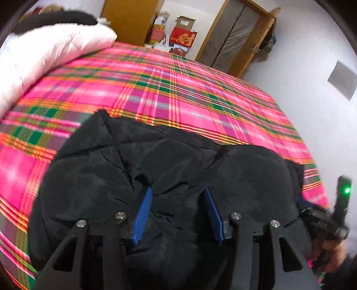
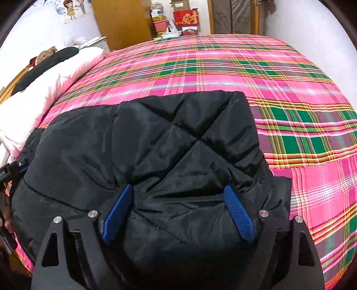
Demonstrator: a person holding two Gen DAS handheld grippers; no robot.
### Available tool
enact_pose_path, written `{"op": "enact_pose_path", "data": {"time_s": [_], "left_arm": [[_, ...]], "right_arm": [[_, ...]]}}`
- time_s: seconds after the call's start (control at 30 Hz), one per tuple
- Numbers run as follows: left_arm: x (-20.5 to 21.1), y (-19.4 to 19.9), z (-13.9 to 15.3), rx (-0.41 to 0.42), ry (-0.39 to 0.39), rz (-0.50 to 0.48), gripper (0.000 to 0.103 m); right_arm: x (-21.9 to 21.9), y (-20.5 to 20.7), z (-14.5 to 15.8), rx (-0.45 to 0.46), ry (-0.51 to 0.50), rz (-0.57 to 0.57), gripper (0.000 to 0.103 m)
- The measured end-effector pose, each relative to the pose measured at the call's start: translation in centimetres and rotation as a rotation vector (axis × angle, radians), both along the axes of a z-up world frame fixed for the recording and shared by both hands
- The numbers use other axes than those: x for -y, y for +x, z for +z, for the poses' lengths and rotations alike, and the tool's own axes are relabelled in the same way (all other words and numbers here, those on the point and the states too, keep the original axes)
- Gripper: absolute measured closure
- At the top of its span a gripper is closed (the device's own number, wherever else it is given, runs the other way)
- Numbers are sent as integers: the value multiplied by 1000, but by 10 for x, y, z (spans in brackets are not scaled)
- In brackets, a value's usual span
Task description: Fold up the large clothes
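Left claw (image 1: 177, 198) first: its 2 blue fingers (image 1: 144, 214) stand apart with a puffy roll of the black jacket (image 1: 160, 160) bulging up between them, pads pressing into the fabric, so it has a hold on the jacket. Over to the right claw (image 2: 177, 196): same story, 2 blue fingers (image 2: 239, 214) spread wide around a thick quilted fold of the jacket (image 2: 178, 138), fabric pinched up between them.

The jacket lies bunched on the near edge of the bed (image 2: 290, 84), on its pink and green plaid cover. At the jacket's right edge in the left view, the other claw's black body with a green light (image 1: 347, 190) peeks in. Beyond the jacket to the left, a pale pink quilt (image 1: 44, 51) rests along the bed's side. Past the bed's far end stands a red box (image 2: 186, 17) by a wooden wardrobe (image 2: 120, 20).
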State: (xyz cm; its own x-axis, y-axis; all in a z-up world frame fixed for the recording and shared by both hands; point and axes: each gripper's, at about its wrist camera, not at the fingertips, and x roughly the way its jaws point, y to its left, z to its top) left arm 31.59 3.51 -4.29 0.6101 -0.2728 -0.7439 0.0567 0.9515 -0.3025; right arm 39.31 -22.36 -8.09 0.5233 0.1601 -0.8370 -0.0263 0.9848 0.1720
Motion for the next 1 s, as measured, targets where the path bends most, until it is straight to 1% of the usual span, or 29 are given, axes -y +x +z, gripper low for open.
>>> {"op": "enact_pose_path", "data": {"time_s": [0.07,0.17,0.23,0.33,0.4,0.5,0.53,0.63,0.7,0.83,1.0], "left_arm": [[1,5,-1,23,38,0,53],[-4,8,1,22,25,31,55],[-6,7,7,29,27,40,55],[-9,8,8,49,59,50,55],[-11,11,2,43,58,49,55],[-10,21,-2,61,101,46,55],[-12,25,-4,65,100,49,55],[-20,33,-12,59,56,64,55],[-23,36,-18,63,36,64,55],[-21,45,-31,58,47,69,55],[-18,50,-41,58,71,76,55]], "right_arm": [[-2,4,1,-5,0,-12,19],[-2,2,11,-9,-5,-39,19],[-3,-5,22,17,-14,-48,19],[-7,-11,30,59,-20,-46,19],[-8,-4,26,55,-31,-44,19],[-1,10,16,50,-43,-58,19],[4,15,11,45,-52,-75,19],[21,26,-8,7,-38,-131,19],[28,30,-19,4,8,-157,19],[24,30,-25,30,-12,-158,19],[25,33,-31,27,-5,-160,19]]}}
